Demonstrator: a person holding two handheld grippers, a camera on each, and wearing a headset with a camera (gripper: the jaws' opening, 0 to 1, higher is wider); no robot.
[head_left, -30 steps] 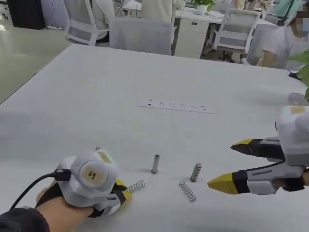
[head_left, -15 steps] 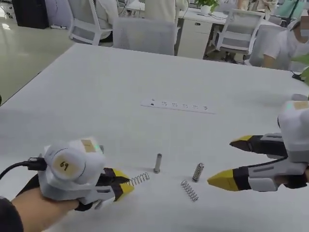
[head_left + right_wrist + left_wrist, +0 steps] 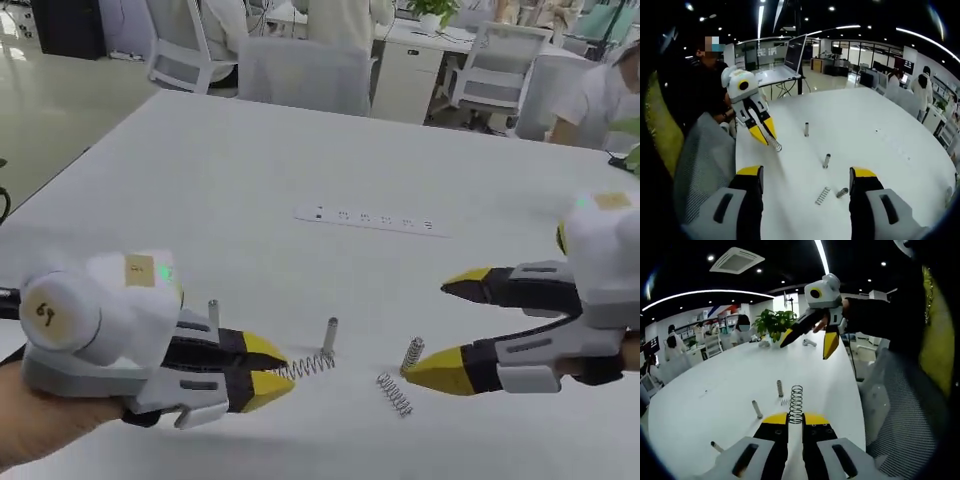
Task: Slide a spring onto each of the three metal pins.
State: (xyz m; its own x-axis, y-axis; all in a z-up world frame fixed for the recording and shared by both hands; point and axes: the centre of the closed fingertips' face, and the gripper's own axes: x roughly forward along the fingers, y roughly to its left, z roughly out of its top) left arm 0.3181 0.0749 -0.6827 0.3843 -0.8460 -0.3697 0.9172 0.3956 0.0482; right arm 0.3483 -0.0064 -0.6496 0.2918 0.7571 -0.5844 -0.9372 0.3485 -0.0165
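Observation:
My left gripper (image 3: 275, 371) is shut on one end of a spring (image 3: 310, 366), which sticks out level toward a bare metal pin (image 3: 330, 335). The same spring (image 3: 796, 402) stands between the closed yellow tips in the left gripper view. A second bare pin (image 3: 213, 313) stands behind the left gripper. To the right, a third pin wears a spring (image 3: 411, 353), and a loose spring (image 3: 393, 393) lies in front of it. My right gripper (image 3: 430, 332) hovers open beside these, holding nothing. In the right gripper view the loose spring (image 3: 823, 195) lies between its spread jaws.
A white power strip (image 3: 368, 220) lies flat across the middle of the white table (image 3: 200, 190). Office chairs (image 3: 300, 70) and seated people line the far edge. A potted plant (image 3: 772, 322) stands at the table's end.
My left gripper has risen off the table with the spring in it and carried it toward the middle pin. The right gripper has shifted slightly left.

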